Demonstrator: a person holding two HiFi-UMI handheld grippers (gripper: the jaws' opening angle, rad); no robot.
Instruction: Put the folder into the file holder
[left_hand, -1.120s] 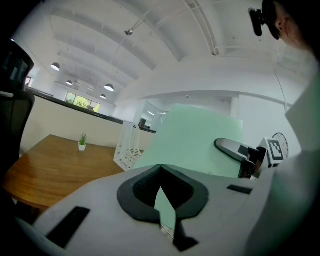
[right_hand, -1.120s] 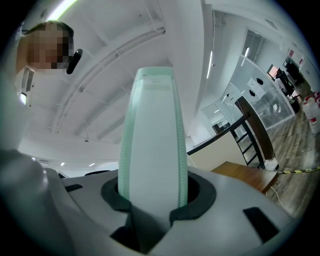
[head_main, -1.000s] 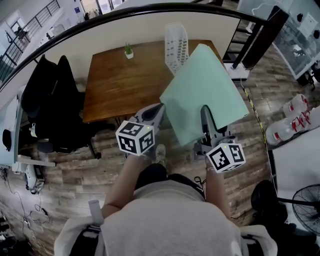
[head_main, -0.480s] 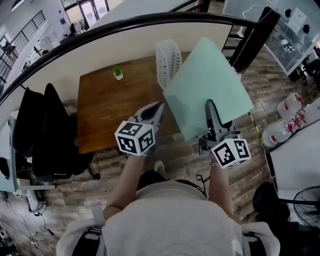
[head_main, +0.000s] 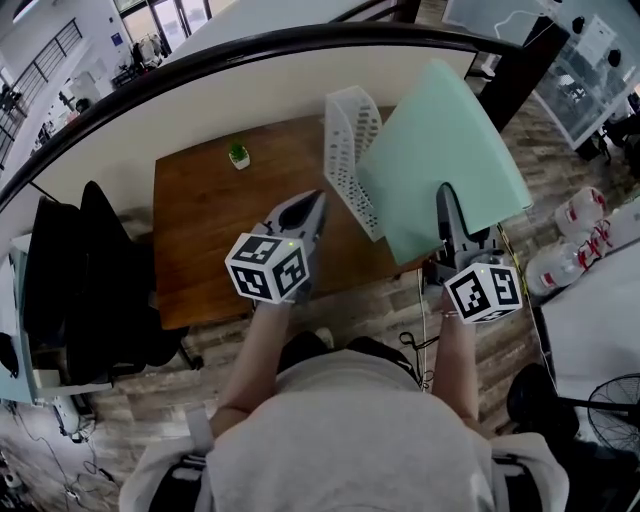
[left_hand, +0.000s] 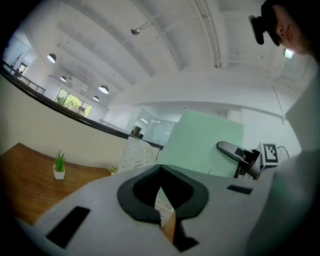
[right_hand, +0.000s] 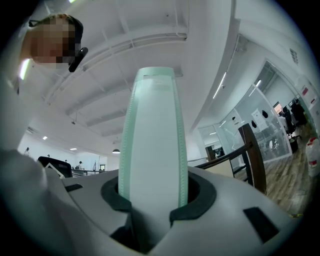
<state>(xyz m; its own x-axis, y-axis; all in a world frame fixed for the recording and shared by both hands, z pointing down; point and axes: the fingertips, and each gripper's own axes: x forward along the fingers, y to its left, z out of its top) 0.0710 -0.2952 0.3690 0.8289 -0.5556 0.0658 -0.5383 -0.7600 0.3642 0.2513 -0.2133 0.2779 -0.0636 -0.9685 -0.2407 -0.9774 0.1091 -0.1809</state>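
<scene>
The green folder (head_main: 440, 160) hangs in the air, tilted beside the white file holder (head_main: 352, 150), likely lined up to drop in. The right gripper (head_main: 452, 205) clamps its lower edge, jaws fairly wide around it. The left gripper (head_main: 308, 212) (nothing in it) hovers over the table (head_main: 200, 220), jaws together.
</scene>
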